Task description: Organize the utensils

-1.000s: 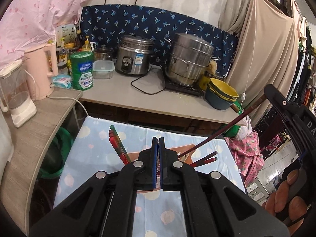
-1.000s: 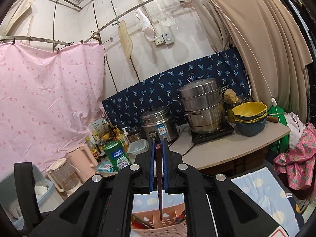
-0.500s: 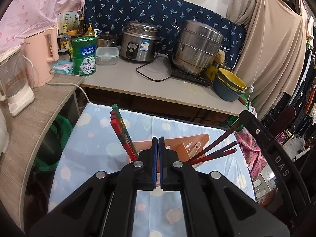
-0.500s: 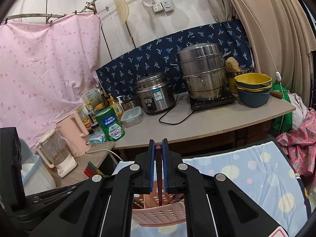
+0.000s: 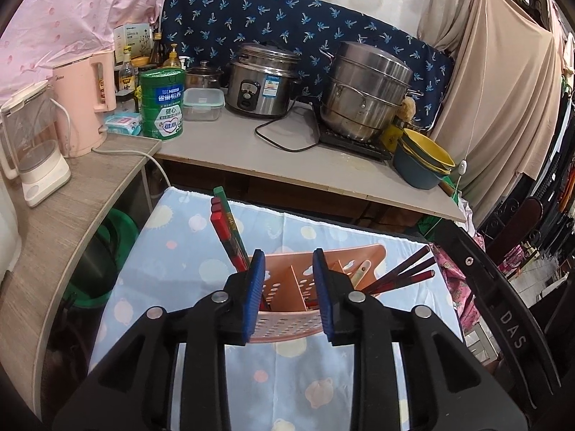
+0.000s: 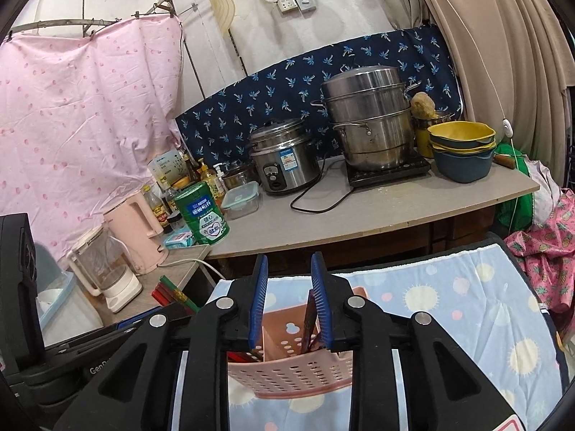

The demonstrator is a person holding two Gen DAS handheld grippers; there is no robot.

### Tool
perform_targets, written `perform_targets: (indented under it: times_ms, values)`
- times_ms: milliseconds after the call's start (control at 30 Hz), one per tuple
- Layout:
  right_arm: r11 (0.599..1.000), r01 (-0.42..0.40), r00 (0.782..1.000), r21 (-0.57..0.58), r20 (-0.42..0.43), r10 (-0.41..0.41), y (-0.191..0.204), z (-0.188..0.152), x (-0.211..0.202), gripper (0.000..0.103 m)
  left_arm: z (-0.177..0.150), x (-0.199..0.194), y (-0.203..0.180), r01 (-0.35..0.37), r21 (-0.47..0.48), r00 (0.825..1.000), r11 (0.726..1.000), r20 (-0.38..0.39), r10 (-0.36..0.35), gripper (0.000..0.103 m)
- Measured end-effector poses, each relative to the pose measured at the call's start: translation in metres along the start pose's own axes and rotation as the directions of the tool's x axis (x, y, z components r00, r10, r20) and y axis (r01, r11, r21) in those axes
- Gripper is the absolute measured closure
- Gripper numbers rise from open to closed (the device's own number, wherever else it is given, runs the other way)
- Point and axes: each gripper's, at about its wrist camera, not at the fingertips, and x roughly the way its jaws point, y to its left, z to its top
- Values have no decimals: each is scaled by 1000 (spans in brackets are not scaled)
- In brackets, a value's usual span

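Both jaws spread, nothing gripped: left hand-held gripper (image 5: 287,287) and right hand-held gripper (image 6: 289,298) hover over the pink utensil basket (image 5: 284,327), chopsticks (image 5: 228,230) leaning out toward 11 o'clock.

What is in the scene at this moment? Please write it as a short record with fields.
holder: pink utensil basket with dividers, on the blue patterned cloth
left side of holder: red and green chopsticks, leaning
right side of holder: dark red chopsticks, leaning outward
left gripper: open, empty, over the basket
right gripper: open, a dark chopstick between the jaws, lower end in the basket
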Motion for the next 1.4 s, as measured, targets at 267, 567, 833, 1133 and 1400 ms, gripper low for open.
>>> perform_targets:
  times_ms: [267, 567, 833, 1133, 1400]
  values:
    - [1000, 12, 1000, -5, -5, -12, -1, -11, -16, 72, -11, -8, -2, -16, 10, 1000, 1000, -3, 16, 75]
    - [1000, 21, 999, -16, -37, -22, -1, -31, -33, 71, -26, -20, -9, -28, 31, 1000, 999, -7, 28, 75]
    - [1000, 29, 998, -12, -62, -29, -3, -47, -45, 71, -39, -29, -10, -33, 34, 999, 999, -15, 33, 75]
    - [998, 51, 993, -27, -106, -53, -2, -69, -59, 71, -60, -39, -14, -63, 62, 998, 996, -25, 64, 75]
    - [995, 90, 985, -49, -144, -96, -3, -87, -73, 56, -86, -46, -15, -105, 77, 993, 991, -42, 108, 56]
